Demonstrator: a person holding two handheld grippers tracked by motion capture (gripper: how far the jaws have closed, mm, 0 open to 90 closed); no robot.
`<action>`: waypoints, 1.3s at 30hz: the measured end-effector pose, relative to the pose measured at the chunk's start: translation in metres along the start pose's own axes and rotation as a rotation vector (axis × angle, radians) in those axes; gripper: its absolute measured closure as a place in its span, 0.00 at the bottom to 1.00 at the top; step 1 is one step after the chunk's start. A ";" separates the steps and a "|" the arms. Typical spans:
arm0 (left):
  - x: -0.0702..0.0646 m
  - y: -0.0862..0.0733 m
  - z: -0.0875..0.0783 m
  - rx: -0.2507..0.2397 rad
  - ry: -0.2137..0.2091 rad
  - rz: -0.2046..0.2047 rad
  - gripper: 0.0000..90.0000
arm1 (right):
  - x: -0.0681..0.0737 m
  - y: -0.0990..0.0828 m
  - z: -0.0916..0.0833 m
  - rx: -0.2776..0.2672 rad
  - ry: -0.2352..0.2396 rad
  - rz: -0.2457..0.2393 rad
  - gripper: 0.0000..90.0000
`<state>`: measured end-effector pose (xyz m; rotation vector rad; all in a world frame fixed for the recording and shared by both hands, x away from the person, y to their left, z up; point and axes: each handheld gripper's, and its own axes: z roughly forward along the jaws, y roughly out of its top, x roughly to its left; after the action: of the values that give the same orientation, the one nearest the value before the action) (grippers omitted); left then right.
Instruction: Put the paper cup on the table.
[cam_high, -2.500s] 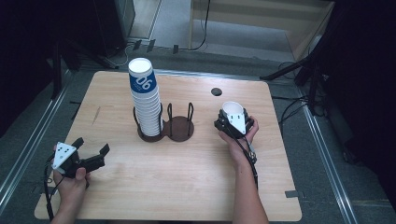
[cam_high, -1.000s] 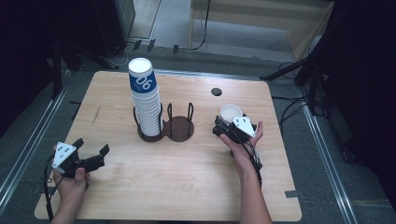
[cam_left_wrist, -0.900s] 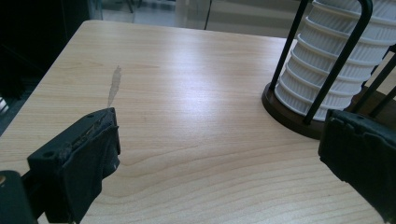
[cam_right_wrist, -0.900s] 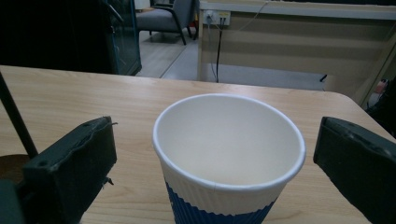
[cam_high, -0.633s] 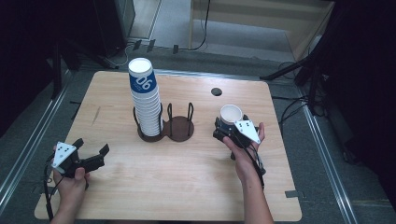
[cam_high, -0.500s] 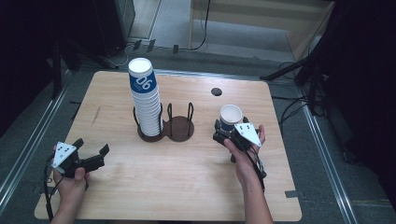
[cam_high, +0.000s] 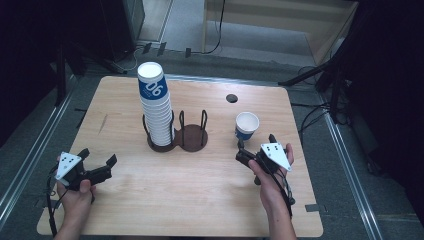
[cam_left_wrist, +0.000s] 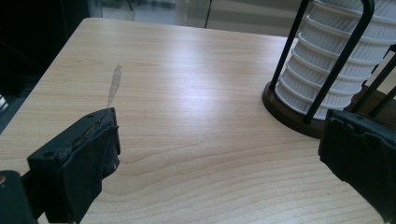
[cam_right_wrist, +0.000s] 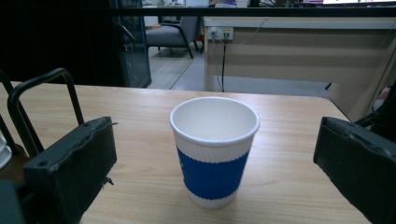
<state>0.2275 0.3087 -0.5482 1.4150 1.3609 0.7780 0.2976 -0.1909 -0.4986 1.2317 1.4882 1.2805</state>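
Note:
A single white paper cup with a blue band (cam_high: 247, 125) stands upright on the wooden table (cam_high: 210, 200), right of centre. My right gripper (cam_high: 256, 142) sits just behind it on the near side, open, its jaws wide apart and clear of the cup. In the right gripper view the empty cup (cam_right_wrist: 214, 149) stands between and beyond the two black jaws. A tall stack of white cups (cam_high: 156, 107) fills the left ring of a dark holder (cam_high: 192, 139). My left gripper (cam_high: 97, 156) rests open near the front left edge, holding nothing.
The holder's right ring stands empty, with black wire uprights. A round cable hole (cam_high: 231, 98) sits in the table's far side. In the left gripper view the cup stack (cam_left_wrist: 345, 60) is ahead to the right. Metal rails and cables run along the floor around the table.
My right gripper has drawn back toward the person and away from the cup, which now stands free on the table. The left gripper has stayed put.

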 end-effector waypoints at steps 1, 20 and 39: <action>0.000 0.000 0.000 0.001 -0.001 -0.001 0.00 | -0.002 -0.001 -0.002 0.003 -0.004 -0.005 0.00; 0.000 0.000 0.000 0.004 -0.001 -0.001 0.00 | -0.027 -0.018 -0.031 0.019 -0.050 0.019 0.00; 0.000 0.000 0.000 0.005 0.001 0.004 0.00 | -0.057 -0.042 -0.059 0.058 -0.113 0.041 0.00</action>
<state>0.2276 0.3084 -0.5482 1.4218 1.3623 0.7788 0.2450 -0.2597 -0.5309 1.3559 1.4344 1.1809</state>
